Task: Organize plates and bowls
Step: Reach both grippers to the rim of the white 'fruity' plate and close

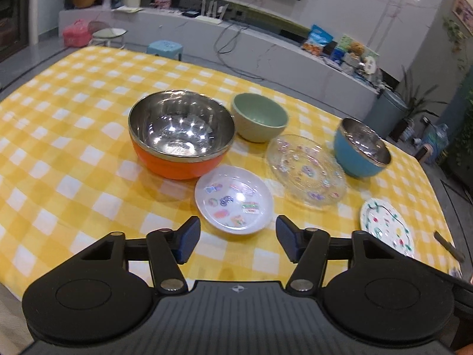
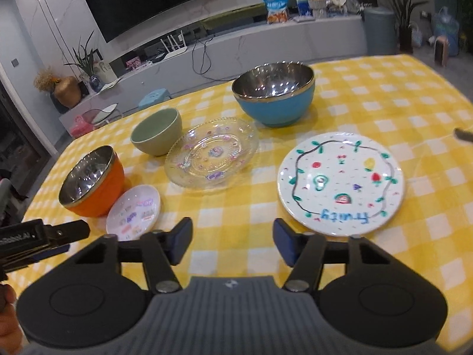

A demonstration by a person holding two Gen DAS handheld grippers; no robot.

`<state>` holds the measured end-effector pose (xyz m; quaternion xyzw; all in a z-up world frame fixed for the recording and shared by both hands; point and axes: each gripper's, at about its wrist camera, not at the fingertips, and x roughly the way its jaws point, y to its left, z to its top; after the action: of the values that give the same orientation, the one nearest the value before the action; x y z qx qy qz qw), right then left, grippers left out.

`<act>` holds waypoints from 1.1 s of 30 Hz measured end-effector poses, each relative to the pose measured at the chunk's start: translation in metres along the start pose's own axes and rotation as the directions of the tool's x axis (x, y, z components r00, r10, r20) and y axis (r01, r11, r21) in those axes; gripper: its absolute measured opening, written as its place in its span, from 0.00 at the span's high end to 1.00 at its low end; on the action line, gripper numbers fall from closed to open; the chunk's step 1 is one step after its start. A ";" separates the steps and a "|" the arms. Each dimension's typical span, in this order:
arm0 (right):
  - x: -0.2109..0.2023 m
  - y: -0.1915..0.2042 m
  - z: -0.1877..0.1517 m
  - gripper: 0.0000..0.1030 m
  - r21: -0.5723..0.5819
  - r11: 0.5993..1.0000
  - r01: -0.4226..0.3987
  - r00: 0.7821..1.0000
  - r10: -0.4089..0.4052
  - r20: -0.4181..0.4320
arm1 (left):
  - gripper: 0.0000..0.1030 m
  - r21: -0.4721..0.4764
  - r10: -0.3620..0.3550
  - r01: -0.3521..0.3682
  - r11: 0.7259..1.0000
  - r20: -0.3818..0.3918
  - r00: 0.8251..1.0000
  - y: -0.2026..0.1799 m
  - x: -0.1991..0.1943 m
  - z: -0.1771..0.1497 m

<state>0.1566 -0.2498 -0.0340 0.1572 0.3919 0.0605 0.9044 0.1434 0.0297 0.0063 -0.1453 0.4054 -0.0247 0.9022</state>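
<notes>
1. The left gripper [image 1: 235, 238] hung released, jaws wide apart and holding nothing, just above the yellow checked tablecloth [image 1: 59, 148].
2. The right gripper [image 2: 232, 241] was likewise released and empty, hovering low over the cloth.
3. Seen from the left gripper, a small sticker plate [image 1: 233, 199] lay at twelve o'clock, just beyond the fingertips; the orange bowl [image 1: 181, 134] stood at eleven o'clock, touching or nearly touching that plate.
4. Farther out, the green bowl [image 1: 258, 120] sat at twelve o'clock, the glass plate [image 1: 306, 171] at one o'clock, and the blue bowl [image 1: 361, 148] at two o'clock.
5. Seen from the right gripper, the painted plate [image 2: 341, 183] lay at one o'clock, near the fingertips.
6. Judging by this spread, nothing was stacked or grouped: three bowls and three plates lay singly, so the organizing looked unstarted, with all nesting and stacking left.
</notes>
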 end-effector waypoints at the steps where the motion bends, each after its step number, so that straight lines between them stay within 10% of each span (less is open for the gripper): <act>1: 0.004 -0.002 0.002 0.46 0.007 1.000 -0.004 1.000 0.004 -0.001 | 0.36 -0.012 -0.003 0.003 1.000 -0.001 1.000 0.001 0.003 0.001; 14: 0.013 -0.078 0.044 0.49 0.199 0.961 0.190 0.982 -0.190 -0.018 | 0.45 -0.050 -0.219 0.216 0.975 -0.065 0.974 -0.058 0.043 -0.001; 20: 0.015 -0.121 0.060 0.56 0.162 0.928 0.335 0.939 -0.343 0.024 | 0.52 -0.017 -0.251 0.251 0.968 -0.111 0.962 -0.098 0.072 -0.004; 33: 0.039 -0.154 0.056 0.68 0.279 0.926 0.255 0.966 -0.257 -0.030 | 0.59 0.003 -0.240 0.244 0.970 -0.175 0.955 -0.137 0.123 -0.013</act>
<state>0.2220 -0.3997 -0.0755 0.2316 0.4106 -0.1147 0.8744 0.2262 -0.1246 -0.0525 -0.1800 0.4611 -0.1523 0.8554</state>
